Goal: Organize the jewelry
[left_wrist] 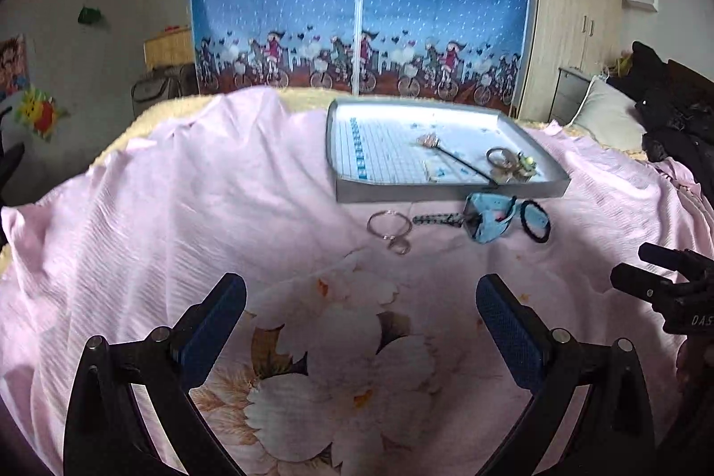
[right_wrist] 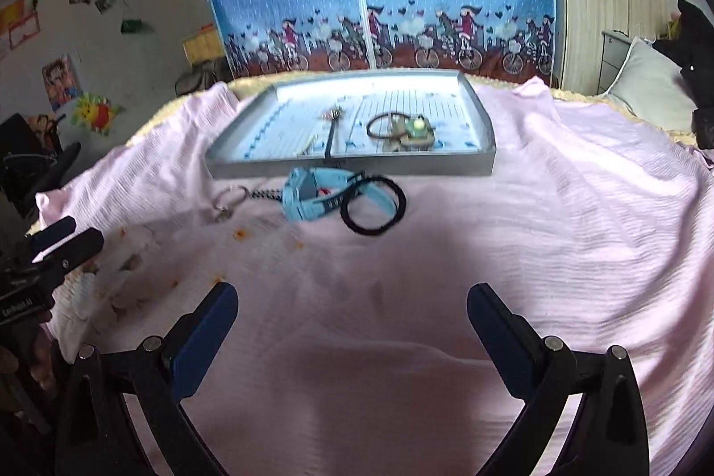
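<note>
Left wrist view: left claw [left_wrist: 360,313], jaws wide apart and empty, hangs over the pink bedsheet [left_wrist: 178,208]. A metal key ring [left_wrist: 389,226], thin, light and probably slippery, lies before the tray [left_wrist: 446,190]; take it across its rim.

Right wrist view: right claw [right_wrist: 352,322], likewise spread and empty, faces the black hair tie [right_wrist: 374,208], soft and pinchable anywhere, touching the blue strap [right_wrist: 312,197].

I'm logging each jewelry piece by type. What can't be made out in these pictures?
- Cluster in the tray: the tangled pieces are too small to separate, left wrist view.
- Same cluster: blurred, right wrist view.
- Blue item: its folds hide its type.
</note>
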The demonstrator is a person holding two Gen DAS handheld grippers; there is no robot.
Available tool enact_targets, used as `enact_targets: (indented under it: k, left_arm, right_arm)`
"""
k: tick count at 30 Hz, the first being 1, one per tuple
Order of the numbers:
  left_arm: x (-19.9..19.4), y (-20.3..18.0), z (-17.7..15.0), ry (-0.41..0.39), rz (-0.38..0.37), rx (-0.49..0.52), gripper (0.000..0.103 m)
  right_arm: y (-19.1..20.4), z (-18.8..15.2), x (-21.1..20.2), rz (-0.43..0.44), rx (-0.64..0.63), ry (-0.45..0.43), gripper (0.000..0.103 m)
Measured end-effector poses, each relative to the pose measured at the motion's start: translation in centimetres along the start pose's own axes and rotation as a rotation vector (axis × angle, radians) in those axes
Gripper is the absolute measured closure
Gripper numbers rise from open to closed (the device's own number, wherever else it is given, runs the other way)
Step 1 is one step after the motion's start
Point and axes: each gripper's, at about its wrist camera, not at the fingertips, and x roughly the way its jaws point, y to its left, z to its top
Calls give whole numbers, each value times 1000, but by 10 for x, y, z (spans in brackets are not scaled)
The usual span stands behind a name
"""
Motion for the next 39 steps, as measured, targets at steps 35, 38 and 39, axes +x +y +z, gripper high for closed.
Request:
enact_targets:
  k: [35, 38, 39]
  left_arm:
    - [140, 16, 61, 252, -132, 10, 54]
    - [146, 22, 60, 279, -137, -8, 65]
    - [148, 22, 60, 287, -139, -13, 69]
  right_arm:
    - [-64, 40, 92, 40, 196, 91, 51]
    - [-53, 44, 97, 66, 132, 86, 57]
    - [-49, 46, 100, 68, 110, 84, 58]
